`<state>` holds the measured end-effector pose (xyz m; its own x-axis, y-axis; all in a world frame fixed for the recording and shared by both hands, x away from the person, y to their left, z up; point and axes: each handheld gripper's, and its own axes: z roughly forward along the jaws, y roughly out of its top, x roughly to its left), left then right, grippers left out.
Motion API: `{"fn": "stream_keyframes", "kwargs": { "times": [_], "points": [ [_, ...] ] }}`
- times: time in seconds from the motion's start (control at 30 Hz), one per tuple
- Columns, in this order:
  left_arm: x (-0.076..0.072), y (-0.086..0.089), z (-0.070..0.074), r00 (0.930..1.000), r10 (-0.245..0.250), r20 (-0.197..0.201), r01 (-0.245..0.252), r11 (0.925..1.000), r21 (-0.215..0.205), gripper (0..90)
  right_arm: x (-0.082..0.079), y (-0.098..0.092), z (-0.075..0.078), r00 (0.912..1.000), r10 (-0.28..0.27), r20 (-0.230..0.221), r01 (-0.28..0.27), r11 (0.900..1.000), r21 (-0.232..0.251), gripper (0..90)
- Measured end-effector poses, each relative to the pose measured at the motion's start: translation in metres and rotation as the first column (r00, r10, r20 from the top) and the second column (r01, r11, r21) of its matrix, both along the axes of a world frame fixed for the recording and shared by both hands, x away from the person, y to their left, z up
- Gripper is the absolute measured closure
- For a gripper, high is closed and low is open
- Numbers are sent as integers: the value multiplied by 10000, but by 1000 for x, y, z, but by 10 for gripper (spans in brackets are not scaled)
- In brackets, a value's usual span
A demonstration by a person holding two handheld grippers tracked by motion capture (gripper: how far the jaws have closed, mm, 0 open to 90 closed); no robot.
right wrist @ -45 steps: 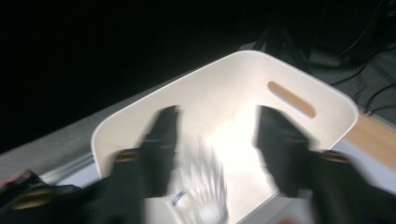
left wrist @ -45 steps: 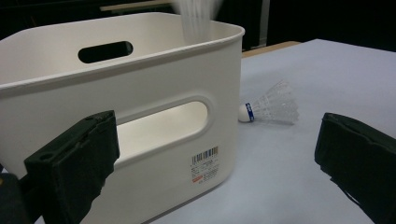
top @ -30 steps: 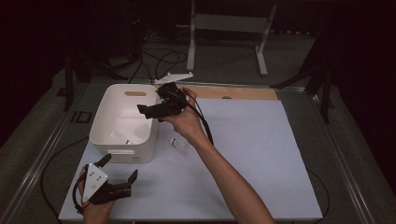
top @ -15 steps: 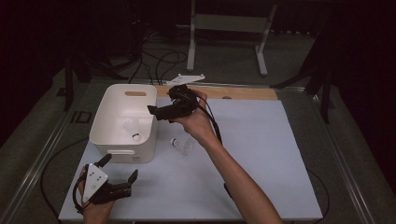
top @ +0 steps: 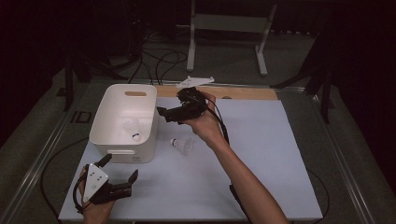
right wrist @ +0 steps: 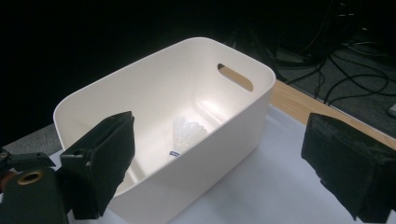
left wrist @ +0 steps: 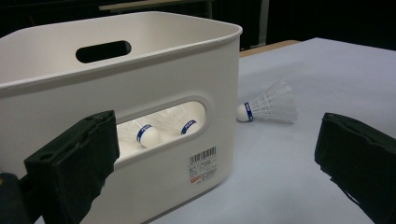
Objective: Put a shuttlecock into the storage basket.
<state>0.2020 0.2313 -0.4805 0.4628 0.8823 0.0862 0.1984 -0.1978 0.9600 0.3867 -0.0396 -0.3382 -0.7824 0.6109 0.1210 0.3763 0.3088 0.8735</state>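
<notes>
A person's right gripper (top: 164, 115) hangs above the white table (top: 280, 154), jaws spread wide and holding nothing, its tips just beside the right-hand rim of a white plastic storage bin (top: 122, 122). Seen along those jaws in the right gripper view, the bin sits just ahead and below, with a white shuttlecock in the bin (right wrist: 187, 133) lying on its floor. A second, loose shuttlecock (top: 181, 145) lies on the table below and just behind the right gripper, near the bin's side. The left gripper (top: 122, 179) rests low at the table's near edge, jaws also wide apart and empty; ahead of it stand the bin's handle cut-out and barcode sticker (left wrist: 202, 167), the loose shuttlecock off to its right.
</notes>
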Motion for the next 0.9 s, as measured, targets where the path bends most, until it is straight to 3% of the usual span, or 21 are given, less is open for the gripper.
{"fn": "stream_keyframes", "kwargs": {
  "times": [0.57,0.9],
  "points": [
    [0,-1,0,10000,-28,4,28,10000,22,4,-5,-20,-2,9993,-339,184,343,9991,-252,100],
    [0,-1,0,10000,-20,19,20,10000,29,4,-6,-30,-4,9983,-490,305,494,9987,-129,103]
  ]
}}
